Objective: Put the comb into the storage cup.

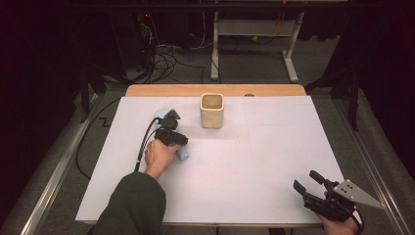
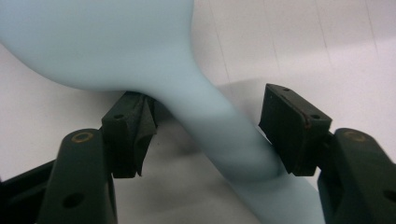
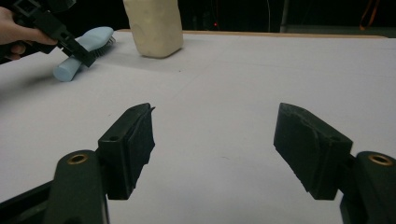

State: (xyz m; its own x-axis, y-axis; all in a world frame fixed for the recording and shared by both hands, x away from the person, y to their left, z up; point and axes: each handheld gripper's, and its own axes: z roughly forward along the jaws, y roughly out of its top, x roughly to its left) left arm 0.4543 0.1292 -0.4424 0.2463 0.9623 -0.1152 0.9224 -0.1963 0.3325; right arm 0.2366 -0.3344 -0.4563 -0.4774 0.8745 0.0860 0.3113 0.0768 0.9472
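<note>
A light blue hairbrush [image 1: 183,154] lies on the white sheet at the left, its head [image 2: 93,42] toward the far side. My left gripper [image 1: 172,139] is lowered over it, jaws open on either side of the handle [image 2: 219,135]. The right pad [image 2: 292,126] is at the handle's side and the left pad [image 2: 135,126] stands a little off it, under the head. In the right gripper view the brush [image 3: 70,67] shows far left with that gripper across it. My right gripper [image 1: 304,179] rests open and empty at the near right corner, its jaws [image 3: 215,140] over bare sheet.
A cream square cup [image 1: 212,111] stands upright at the back middle, right of the brush, also in the right gripper view [image 3: 154,25]. The white sheet [image 1: 244,161] covers the table; a wooden edge [image 1: 215,90] shows at the back. Cables and desk legs lie beyond.
</note>
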